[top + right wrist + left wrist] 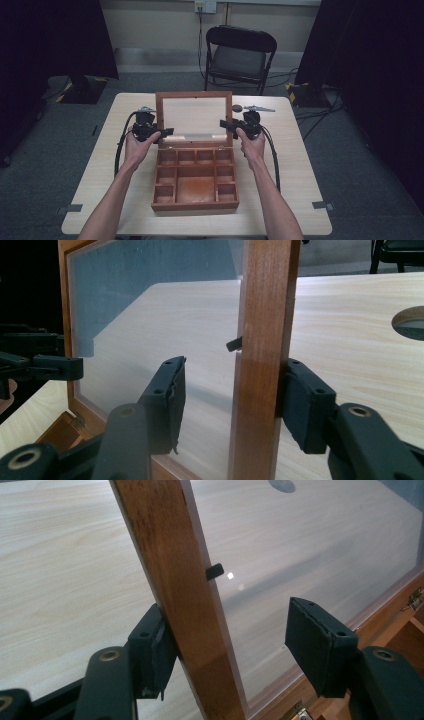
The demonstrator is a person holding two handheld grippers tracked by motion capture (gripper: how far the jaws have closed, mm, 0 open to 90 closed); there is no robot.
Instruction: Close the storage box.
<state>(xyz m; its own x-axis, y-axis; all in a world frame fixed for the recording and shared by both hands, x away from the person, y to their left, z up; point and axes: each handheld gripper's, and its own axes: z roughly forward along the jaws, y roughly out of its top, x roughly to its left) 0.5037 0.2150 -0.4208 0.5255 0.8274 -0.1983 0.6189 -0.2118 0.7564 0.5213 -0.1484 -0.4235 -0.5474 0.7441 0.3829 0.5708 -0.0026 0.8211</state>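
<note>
Between each open gripper's jaws stands the lid (194, 94) frame.

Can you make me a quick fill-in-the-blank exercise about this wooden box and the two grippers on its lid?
1. The wooden box on the table has its lid standing ____.
2. The lid's panel is made of clear ____.
3. The left gripper and right gripper each straddle a side ____ of the lid.
4. Behind the table stands a black folding ____.

Missing words: open; glass; rail; chair
</note>
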